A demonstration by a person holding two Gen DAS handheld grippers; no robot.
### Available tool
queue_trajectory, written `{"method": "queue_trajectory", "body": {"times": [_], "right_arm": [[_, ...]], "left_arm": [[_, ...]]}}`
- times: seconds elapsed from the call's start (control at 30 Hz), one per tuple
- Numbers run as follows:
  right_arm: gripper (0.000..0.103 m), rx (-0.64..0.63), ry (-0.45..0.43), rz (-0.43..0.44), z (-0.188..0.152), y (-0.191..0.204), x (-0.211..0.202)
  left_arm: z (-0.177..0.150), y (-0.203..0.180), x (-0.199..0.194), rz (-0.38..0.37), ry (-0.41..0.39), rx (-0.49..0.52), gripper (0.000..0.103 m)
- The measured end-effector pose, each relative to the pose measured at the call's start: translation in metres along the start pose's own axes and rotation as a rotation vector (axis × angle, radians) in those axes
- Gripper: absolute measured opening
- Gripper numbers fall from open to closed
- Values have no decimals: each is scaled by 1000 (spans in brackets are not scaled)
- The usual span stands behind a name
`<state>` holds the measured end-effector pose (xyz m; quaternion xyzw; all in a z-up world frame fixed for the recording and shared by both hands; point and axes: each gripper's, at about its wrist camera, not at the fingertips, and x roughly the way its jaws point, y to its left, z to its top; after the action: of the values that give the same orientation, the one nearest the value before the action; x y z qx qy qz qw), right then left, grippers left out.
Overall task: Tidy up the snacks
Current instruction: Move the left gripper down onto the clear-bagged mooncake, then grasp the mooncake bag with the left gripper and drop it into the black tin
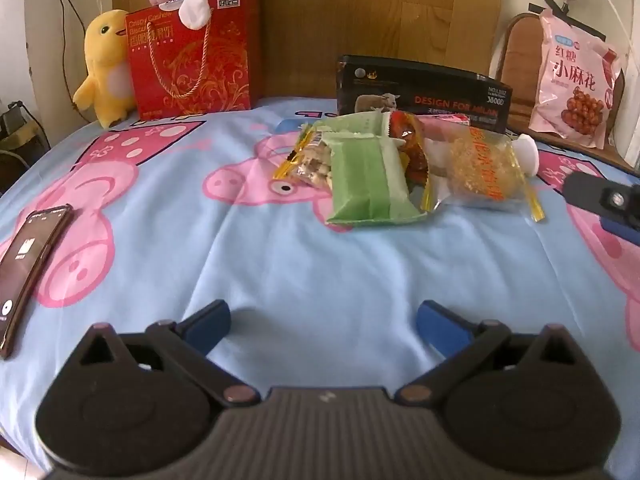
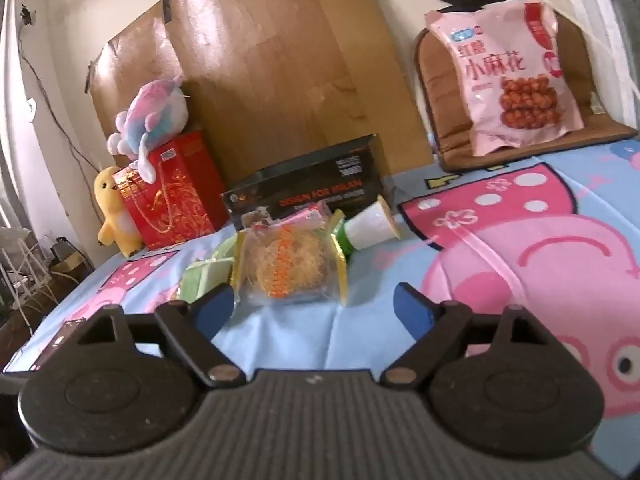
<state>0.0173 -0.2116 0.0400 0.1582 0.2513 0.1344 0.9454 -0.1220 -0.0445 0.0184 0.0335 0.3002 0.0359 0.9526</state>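
Note:
A pile of snack packets lies on the bed sheet: a green packet (image 1: 366, 184), a clear packet with golden strands and orange writing (image 1: 480, 164), a small yellow-edged packet (image 1: 308, 160) and a red packet (image 1: 412, 144). The clear packet (image 2: 288, 264) is nearest in the right wrist view, with a white cup (image 2: 370, 226) behind it. My left gripper (image 1: 322, 322) is open and empty, well short of the pile. My right gripper (image 2: 314, 306) is open and empty, just in front of the clear packet; it also shows in the left wrist view (image 1: 608, 204).
A black box (image 1: 424, 92) stands behind the pile. A red gift bag (image 1: 192, 56) with plush toys (image 1: 104, 68) is at the back left. A pink snack bag (image 1: 572, 84) leans on a brown cushion (image 2: 440, 120). A phone (image 1: 28, 264) lies at the left.

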Motion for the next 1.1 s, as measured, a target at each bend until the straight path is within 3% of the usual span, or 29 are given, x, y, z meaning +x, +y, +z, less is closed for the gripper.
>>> {"method": "queue_trajectory", "body": {"times": [0.03, 0.13, 0.2, 0.23, 0.4, 0.53, 0.63, 0.7, 0.87, 1.0, 1.1], "right_arm": [[89, -6, 5, 9, 1, 1, 3], [89, -13, 17, 31, 2, 1, 10], [89, -14, 27, 40, 2, 0, 13], [89, -10, 33, 42, 4, -1, 15], [86, -27, 35, 31, 15, -7, 21], [77, -22, 58, 28, 28, -23, 27], [66, -30, 100, 19, 31, -30, 36], [63, -34, 128, 33, 32, -32, 39], [64, -164, 217, 75, 33, -24, 47], [71, -296, 278, 91, 34, -17, 56], [73, -360, 315, 89, 34, -13, 71]], "left_arm": [[-9, -9, -18, 8, -6, 3, 103], [30, 4, 58, -32, 95, -13, 103], [67, 45, 114, -89, 166, -43, 103], [71, 47, 114, -99, 173, -54, 103], [91, 82, 108, -108, 7, -66, 98], [118, 85, 102, -293, -71, -65, 84], [137, 72, 114, -407, -86, -71, 68], [147, 54, 128, -458, -55, -69, 54], [148, 16, 163, -476, 28, -25, 54], [147, 10, 186, -458, 106, -11, 64], [148, 11, 202, -497, 169, -46, 62]]}}
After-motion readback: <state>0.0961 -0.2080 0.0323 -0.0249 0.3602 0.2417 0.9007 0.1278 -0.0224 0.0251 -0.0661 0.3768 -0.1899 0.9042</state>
